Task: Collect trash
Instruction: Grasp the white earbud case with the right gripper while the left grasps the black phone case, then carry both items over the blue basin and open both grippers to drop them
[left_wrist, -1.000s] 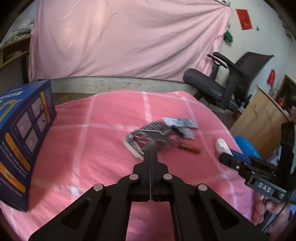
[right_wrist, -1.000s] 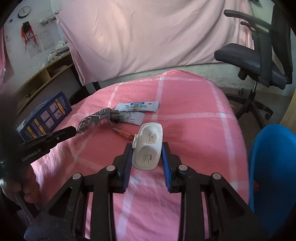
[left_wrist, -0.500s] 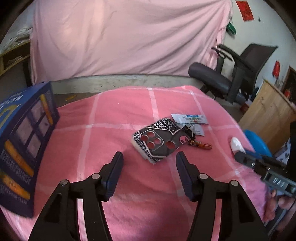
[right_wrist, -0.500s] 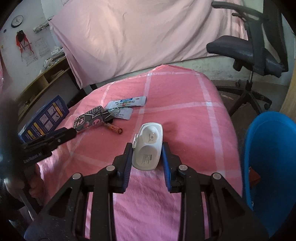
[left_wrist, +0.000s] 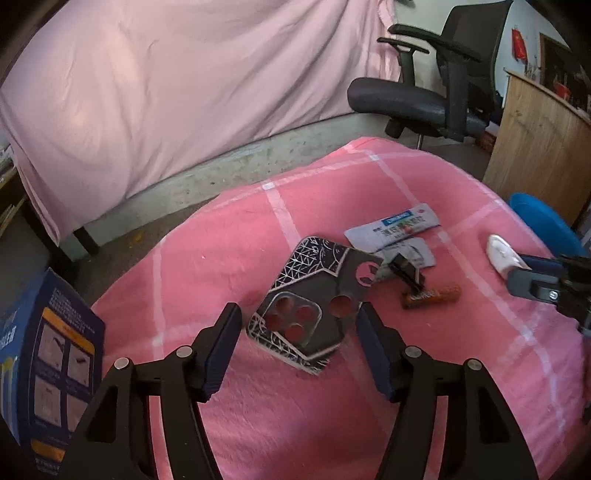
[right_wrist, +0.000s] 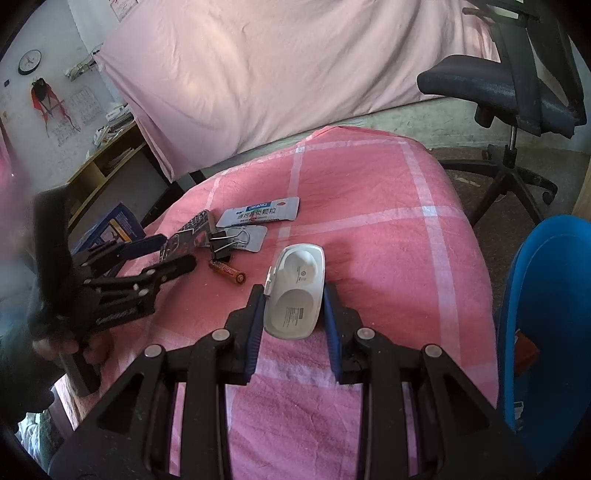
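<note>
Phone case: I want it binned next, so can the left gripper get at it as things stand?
Probably yes. The left gripper has its jaws opening on either side of the phone case, nothing on top; only the binder clip sits at its far corner.

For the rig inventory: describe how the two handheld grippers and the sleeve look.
Both the left gripper and right gripper have black scissor-link frames with silver pivot pins and blue pads on the fingers. White lettering marks the left one's side. The sleeve is black.
</note>
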